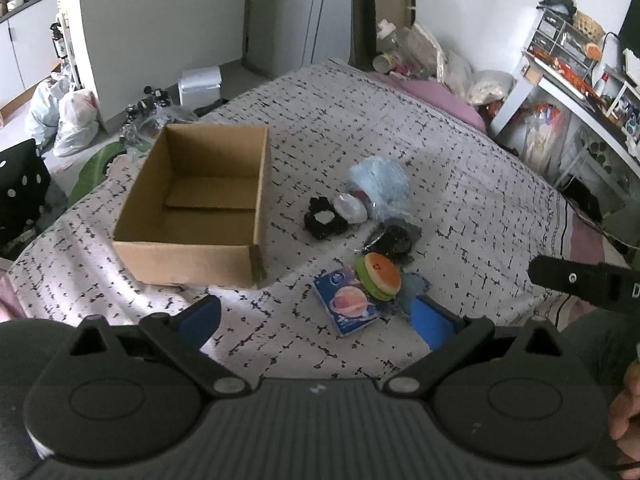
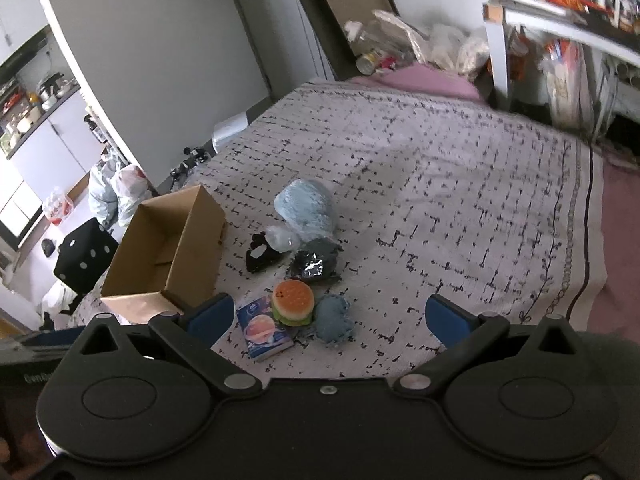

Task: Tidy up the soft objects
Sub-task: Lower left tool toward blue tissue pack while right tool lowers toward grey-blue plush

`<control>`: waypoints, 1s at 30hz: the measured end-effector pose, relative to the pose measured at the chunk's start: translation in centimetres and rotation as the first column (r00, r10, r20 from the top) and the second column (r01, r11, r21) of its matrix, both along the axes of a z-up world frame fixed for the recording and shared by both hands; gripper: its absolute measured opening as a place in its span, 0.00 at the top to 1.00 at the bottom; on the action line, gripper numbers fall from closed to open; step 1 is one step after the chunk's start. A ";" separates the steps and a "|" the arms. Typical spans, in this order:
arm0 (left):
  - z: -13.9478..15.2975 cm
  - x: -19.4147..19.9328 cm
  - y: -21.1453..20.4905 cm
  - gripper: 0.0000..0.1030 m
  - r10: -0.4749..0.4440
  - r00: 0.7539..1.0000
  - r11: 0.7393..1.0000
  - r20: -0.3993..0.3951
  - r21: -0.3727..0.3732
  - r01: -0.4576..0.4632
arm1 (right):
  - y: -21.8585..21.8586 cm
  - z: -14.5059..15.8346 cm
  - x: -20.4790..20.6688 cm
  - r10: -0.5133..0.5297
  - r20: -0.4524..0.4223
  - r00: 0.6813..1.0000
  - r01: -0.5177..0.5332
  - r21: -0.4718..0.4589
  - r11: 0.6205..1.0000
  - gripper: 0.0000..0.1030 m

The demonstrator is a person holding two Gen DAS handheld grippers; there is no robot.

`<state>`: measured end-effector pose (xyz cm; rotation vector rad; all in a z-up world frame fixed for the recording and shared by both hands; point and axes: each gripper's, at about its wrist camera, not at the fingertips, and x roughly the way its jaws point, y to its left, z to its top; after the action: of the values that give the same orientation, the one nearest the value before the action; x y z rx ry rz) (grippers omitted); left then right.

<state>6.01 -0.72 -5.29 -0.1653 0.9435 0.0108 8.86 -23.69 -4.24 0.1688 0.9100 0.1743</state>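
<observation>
An open, empty cardboard box (image 1: 192, 208) (image 2: 160, 256) sits on the patterned bedspread (image 1: 460, 168). Right of it lies a cluster of soft objects: a light blue plush in plastic (image 1: 380, 184) (image 2: 306, 210), a black scrunchie with a white tag (image 1: 322, 222) (image 2: 260, 256), a dark item in crinkly wrap (image 1: 396, 240) (image 2: 314, 264), a burger squishy (image 1: 379, 276) (image 2: 293, 302), a blue tissue pack (image 1: 350, 308) (image 2: 262, 334) and a blue-grey felt piece (image 2: 334, 320). My left gripper (image 1: 316, 318) is open and empty, just short of the tissue pack. My right gripper (image 2: 328, 318) is open and empty above the burger and felt piece.
The bed's left edge drops to a floor with plastic bags (image 1: 76, 116), a black dotted cube (image 2: 86, 260) and a white bin (image 1: 200, 84). Cluttered shelves (image 1: 580, 72) stand on the right. Bottles and bags (image 1: 408, 52) pile at the bed's far end.
</observation>
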 end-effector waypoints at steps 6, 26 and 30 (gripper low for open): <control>-1.5 1.4 -0.7 0.02 0.008 0.999 1.000 -0.044 -0.001 -0.008 | -0.6 -1.1 1.4 -0.014 -0.036 0.999 0.015 0.035 0.999 0.00; -6.4 5.4 -1.2 0.12 0.086 0.988 0.990 -0.130 -0.102 -0.100 | -1.4 -5.7 6.2 -0.072 -0.215 0.974 0.119 0.215 0.969 0.05; -7.6 6.1 -1.1 0.18 0.116 0.982 0.984 -0.152 -0.120 -0.134 | -1.1 -6.9 7.1 -0.083 -0.251 0.964 0.141 0.224 0.964 0.13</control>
<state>12.15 -1.85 -12.86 -0.3482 1.0774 0.0786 15.93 -24.82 -11.13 0.4748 1.1165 0.1598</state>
